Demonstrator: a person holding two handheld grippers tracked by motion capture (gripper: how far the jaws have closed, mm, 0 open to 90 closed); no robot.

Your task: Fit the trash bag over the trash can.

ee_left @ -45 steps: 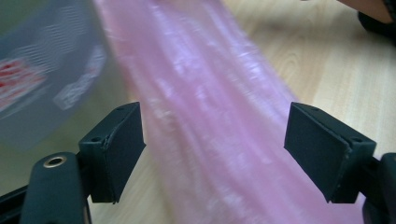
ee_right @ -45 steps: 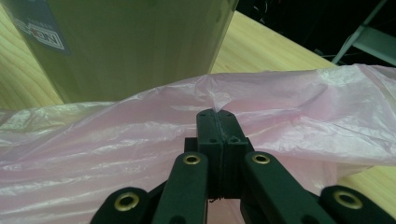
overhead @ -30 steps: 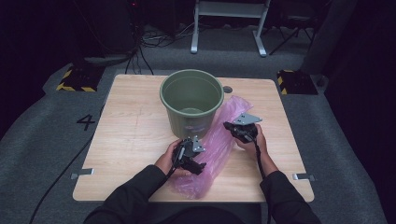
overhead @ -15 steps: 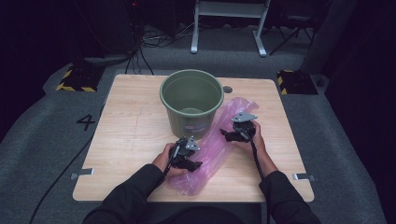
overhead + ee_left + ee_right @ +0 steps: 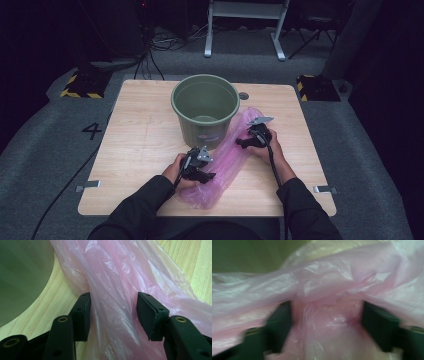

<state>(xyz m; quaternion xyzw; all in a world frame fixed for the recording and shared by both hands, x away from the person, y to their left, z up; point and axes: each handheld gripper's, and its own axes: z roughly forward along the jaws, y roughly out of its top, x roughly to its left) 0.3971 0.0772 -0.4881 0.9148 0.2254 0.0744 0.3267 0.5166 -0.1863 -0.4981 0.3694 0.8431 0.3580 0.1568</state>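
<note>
Straddling the pink bag [image 5: 117, 290], left gripper [image 5: 113, 315] jaws half-apart, closing; right gripper [image 5: 327, 322] likewise, blurred.

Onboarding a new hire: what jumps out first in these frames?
A crumpled pink plastic bag stretches across the wooden table from its near edge toward the far right. A green bucket stands upright just left of it, mid-table. Both claws are on the bag: the left claw straddles a fold with jaws apart, the right claw works the far end.
</note>
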